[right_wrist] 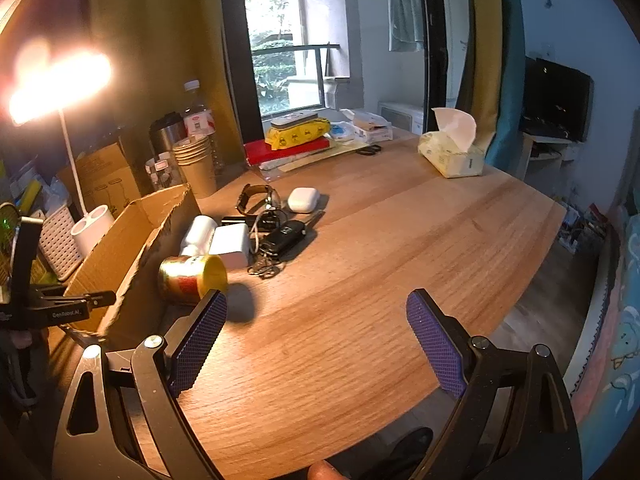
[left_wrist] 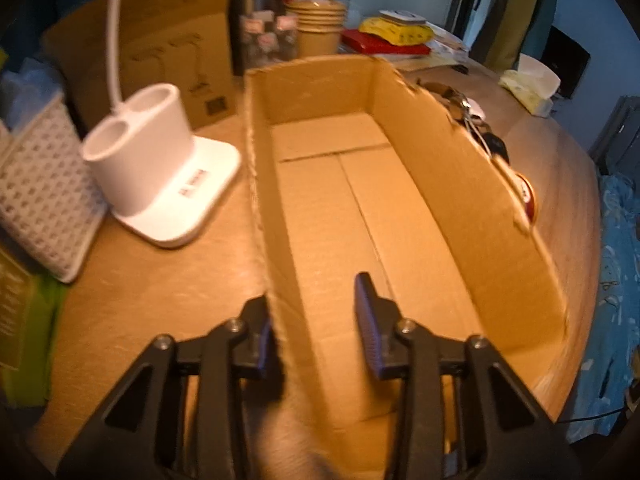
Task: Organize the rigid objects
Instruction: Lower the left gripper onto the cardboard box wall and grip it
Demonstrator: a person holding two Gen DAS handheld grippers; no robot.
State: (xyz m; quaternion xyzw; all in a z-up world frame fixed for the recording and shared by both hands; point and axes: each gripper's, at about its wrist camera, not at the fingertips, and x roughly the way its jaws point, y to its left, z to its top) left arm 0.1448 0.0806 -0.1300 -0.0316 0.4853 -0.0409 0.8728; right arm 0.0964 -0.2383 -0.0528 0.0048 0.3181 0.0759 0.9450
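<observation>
My left tool (left_wrist: 316, 320) straddled the cardboard box (left_wrist: 460, 200) wall, jaws half closed, pads not yet pinching. Right tool (right_wrist: 316, 340) gaped wide, empty, above the tabletop (right_wrist: 400, 260). The can (right_wrist: 192, 280), charger (right_wrist: 230, 244) and keys (right_wrist: 284, 236) lay beside the box. Risk: a thin-wall grip slips and the box nudges the can rolling.

A wooden counter (right_wrist: 400, 248) fills the room's middle. Behind its far edge a window (right_wrist: 288, 40) shows green trees and a railing, with a yellow curtain (right_wrist: 482, 40) to the right of it. Right of the curtain a dark screen (right_wrist: 556, 96) stands by a pale blue wall (right_wrist: 568, 8). A lit desk lamp (right_wrist: 60, 80) glares left of the window.
</observation>
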